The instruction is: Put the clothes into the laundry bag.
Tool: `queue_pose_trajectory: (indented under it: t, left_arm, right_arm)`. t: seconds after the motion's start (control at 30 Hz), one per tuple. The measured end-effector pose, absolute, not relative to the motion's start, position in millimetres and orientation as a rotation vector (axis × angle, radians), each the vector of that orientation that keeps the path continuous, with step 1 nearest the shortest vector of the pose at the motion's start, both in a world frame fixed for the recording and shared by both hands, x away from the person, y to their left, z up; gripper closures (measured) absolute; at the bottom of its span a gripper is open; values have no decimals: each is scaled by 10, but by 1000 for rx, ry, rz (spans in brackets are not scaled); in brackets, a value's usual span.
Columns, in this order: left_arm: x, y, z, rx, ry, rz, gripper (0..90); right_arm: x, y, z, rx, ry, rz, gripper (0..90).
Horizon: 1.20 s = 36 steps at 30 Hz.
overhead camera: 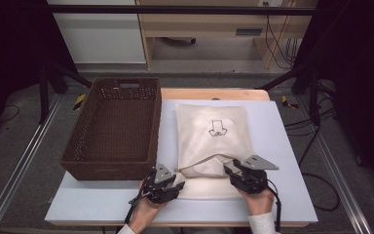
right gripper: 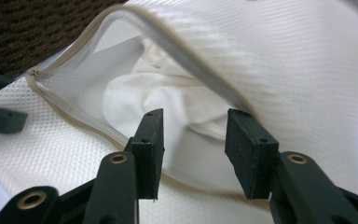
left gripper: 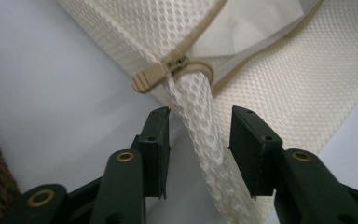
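A cream mesh laundry bag (overhead camera: 213,134) lies flat on the desk (overhead camera: 282,146), its zippered mouth at the end nearest both tongs and reaching away from them toward the far edge. The left tongs (overhead camera: 175,186) sit at the bag's near left corner, jaws spread wide with a raised fold of mesh (left gripper: 200,126) running between them, not pinched; the tan zipper pull (left gripper: 150,77) lies just beyond the jaw tips. The right tongs (overhead camera: 233,173) sit at the near right part of the bag, jaws also wide and gripping nothing, pointed into the gaping mouth where the upper edge (right gripper: 177,42) is lifted and white cloth (right gripper: 168,98) shows inside. A brown woven basket (overhead camera: 114,129) stands beyond and to the left of the left tongs, beside the bag.
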<state>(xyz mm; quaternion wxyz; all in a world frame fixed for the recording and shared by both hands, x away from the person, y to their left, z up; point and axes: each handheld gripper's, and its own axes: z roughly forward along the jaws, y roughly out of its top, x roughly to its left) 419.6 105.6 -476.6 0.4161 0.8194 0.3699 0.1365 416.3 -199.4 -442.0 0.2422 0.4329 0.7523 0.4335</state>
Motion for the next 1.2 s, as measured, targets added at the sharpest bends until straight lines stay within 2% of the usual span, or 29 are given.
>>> queue_pose_trajectory:
  t: [0.17, 0.2, 0.27, 0.33, 0.4, 0.43, 0.5, 0.67, 0.77, 0.83, 0.93, 1.07, 1.2]
  left_arm:
    - [4259, 1045, -4744, 2046, 946, 344, 532]
    - [4278, 1033, -4752, 2047, 951, 340, 547]
    - [4312, 1018, -4780, 2056, 962, 327, 618]
    - [4319, 1020, -4801, 2059, 962, 305, 722]
    - [4306, 1030, -4797, 2055, 961, 299, 789]
    - [4296, 1036, -4788, 2050, 959, 298, 807]
    - [4261, 1049, -4758, 2045, 957, 300, 818]
    - [4188, 1106, -4783, 2054, 950, 282, 798]
    - [4189, 1084, -4861, 2075, 945, 294, 774]
    - [4191, 1089, -4861, 2073, 939, 303, 764]
    - [4189, 1096, -4875, 2067, 935, 311, 757]
    - [4162, 1066, -4877, 2080, 924, 348, 756]
    - [4165, 1069, -4878, 2079, 927, 344, 757]
  right_arm:
    - [4046, -2352, -4450, 1248, 1956, 1094, 378]
    - [4076, -2407, -4503, 1287, 1956, 1068, 371]
    - [4145, -2479, -4635, 1360, 1994, 1052, 425]
    - [4201, -2527, -4746, 1410, 2045, 1036, 528]
    - [4206, -2562, -4788, 1423, 2065, 1050, 632]
    - [4196, -2571, -4783, 1432, 2067, 1066, 681]
    - [4159, -2583, -4757, 1408, 2073, 1074, 722]
    - [4041, -2604, -4793, 1398, 2093, 1077, 709]
    - [4035, -2572, -4872, 1390, 2100, 1050, 630]
    - [4022, -2572, -4823, 1382, 2075, 1041, 521]
    - [3955, -2540, -4670, 1340, 2020, 1114, 416]
    - [3875, -2333, -4420, 1200, 2025, 1242, 417]
    - [3890, -2000, -4308, 1102, 2113, 1319, 593]
